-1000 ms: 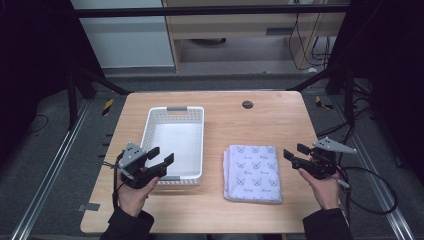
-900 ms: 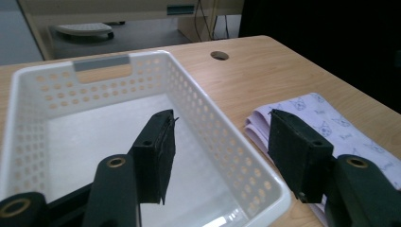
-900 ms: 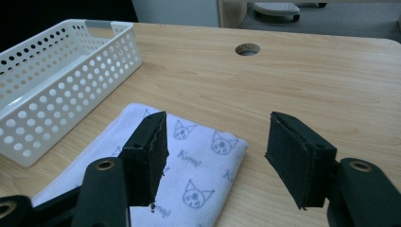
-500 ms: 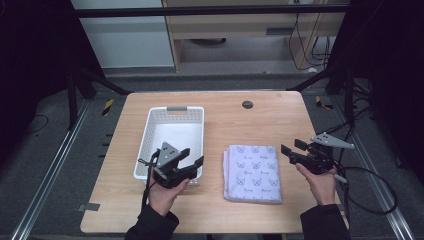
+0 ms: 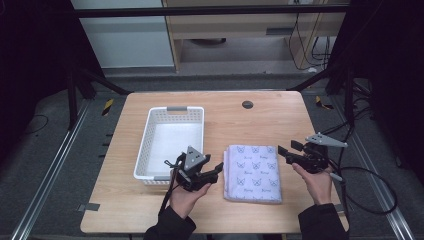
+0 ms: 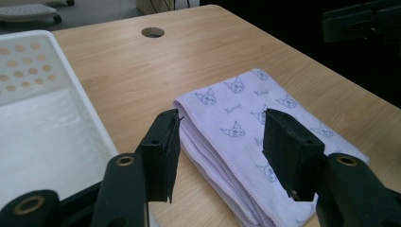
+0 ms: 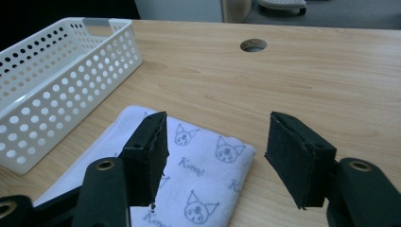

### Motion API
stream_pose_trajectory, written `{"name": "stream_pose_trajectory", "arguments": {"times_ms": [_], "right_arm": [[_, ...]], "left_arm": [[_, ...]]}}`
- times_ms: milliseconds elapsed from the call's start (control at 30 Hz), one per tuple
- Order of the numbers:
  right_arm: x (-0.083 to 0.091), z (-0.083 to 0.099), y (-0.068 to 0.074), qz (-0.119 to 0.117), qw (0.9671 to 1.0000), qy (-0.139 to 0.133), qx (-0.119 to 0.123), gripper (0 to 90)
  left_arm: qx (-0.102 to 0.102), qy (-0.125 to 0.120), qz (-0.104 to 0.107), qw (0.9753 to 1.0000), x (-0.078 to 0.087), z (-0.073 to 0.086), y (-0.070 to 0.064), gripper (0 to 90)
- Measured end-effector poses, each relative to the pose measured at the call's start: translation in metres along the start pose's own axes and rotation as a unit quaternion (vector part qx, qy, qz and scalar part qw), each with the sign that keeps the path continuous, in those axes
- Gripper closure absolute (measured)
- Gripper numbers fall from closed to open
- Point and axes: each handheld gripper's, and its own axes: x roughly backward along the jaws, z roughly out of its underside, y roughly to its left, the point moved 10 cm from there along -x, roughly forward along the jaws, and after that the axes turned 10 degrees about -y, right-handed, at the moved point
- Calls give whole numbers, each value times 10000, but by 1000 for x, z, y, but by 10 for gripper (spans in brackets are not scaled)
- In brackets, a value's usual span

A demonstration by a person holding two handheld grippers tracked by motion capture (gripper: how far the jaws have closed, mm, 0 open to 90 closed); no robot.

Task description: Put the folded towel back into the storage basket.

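A folded lavender towel [image 5: 252,172] with a cat-face print lies flat on the wooden table [image 5: 260,125], right of a white perforated basket [image 5: 150,145]. My left gripper [image 5: 216,167] is open at the towel's left edge, between basket and towel. In the left gripper view its jaws [image 6: 220,142] straddle the towel's [image 6: 246,118] near corner with nothing clamped. My right gripper [image 5: 284,151] is open just off the towel's right edge. In the right gripper view it [image 7: 215,156] hovers above the towel's [image 7: 198,189] corner.
The basket [image 7: 61,71] looks empty. A round cable hole [image 5: 247,104] sits in the table's far middle. Cables trail off the table's right side. Dark floor and rails surround the table; shelving stands behind it.
My left gripper has moved right, from the basket's front left corner to the gap beside the towel. My right gripper has edged slightly left toward the towel.
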Motion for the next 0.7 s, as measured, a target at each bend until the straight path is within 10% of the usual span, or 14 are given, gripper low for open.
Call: {"name": "stream_pose_trajectory", "arguments": {"times_ms": [700], "right_arm": [[-21,22,3,62,9991,332,246,363]], "left_arm": [[-87,502,-15,9987,-24,46,-26,490]]}}
